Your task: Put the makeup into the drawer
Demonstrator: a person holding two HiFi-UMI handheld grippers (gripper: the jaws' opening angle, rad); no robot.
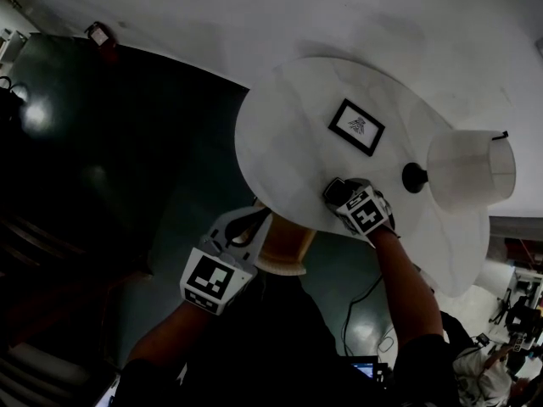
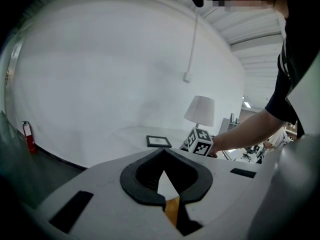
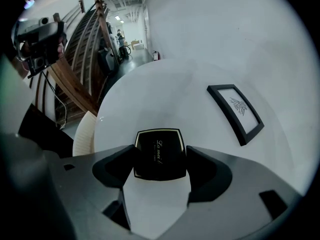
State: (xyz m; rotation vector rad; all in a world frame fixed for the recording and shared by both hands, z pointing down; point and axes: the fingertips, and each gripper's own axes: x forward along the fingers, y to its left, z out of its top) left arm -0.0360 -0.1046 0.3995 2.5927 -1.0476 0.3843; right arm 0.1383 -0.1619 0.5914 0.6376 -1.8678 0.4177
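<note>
From the head view, one round white table [image 1: 280, 155] carries one picture frame [image 1: 356, 126] at its middle and one lamp [image 1: 471, 168] at its right. The right gripper [image 1: 339, 195] is at the table's near edge with one dark makeup compact [image 1: 333, 188] at its tips. How the jaws sit on it is too small to read here. The left gripper [image 1: 246, 225] hangs off the table to the near left, above a pale tan object [image 1: 284, 253] that juts from under the rim. I cannot tell what that object is.

In the left gripper view the two black pads meet at their far tips and nothing sits between them. Beyond them, far across the tabletop, are the frame, the lamp, the right gripper's marker cube and a person's arm [image 2: 250, 131]. A red fire extinguisher [image 2: 27, 136] stands at the far left by the wall, which the right gripper view does not show.

In the right gripper view the compact lies flat on the table, square and black with a gold rim. One pad presses against its left side and one against its right. Script lettering shows on its lid, seen from no other view. The frame lies to the far right
</note>
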